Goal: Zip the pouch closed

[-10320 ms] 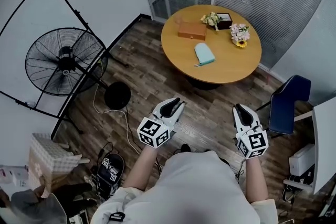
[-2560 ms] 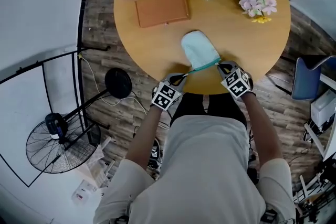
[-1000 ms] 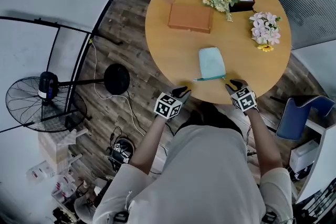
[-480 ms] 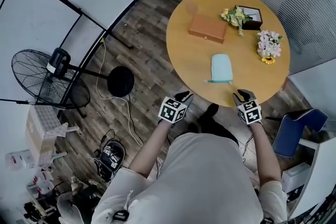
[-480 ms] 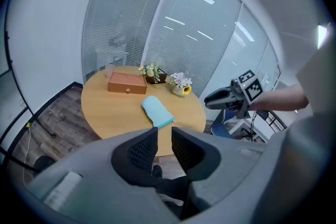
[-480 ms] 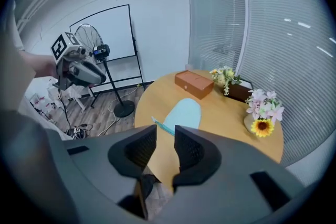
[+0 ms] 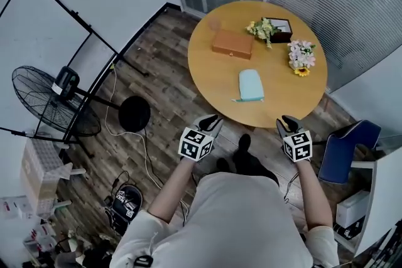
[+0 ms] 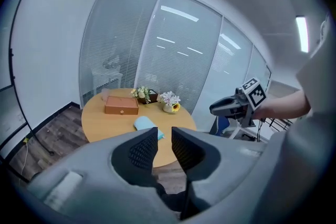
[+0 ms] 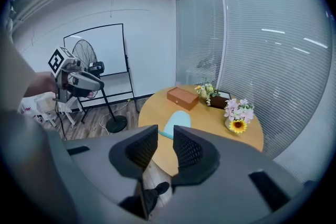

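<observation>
The light blue pouch lies flat on the round wooden table, with its zipper edge toward me. It also shows in the left gripper view and in the right gripper view, far beyond the jaws. My left gripper and right gripper hover over the floor short of the table's near edge, well away from the pouch. The left gripper has a narrow gap between its pads and nothing in it. The right gripper is closing, with nothing between its jaws.
On the table's far side are an orange box, a dark box and two flower bunches. A standing fan is at the left and a blue chair at the right. Glass walls with blinds stand behind the table.
Both grippers have left the pouch's zipper edge, pulled back from the table and risen. The pouch stays on the table, now farther away.
</observation>
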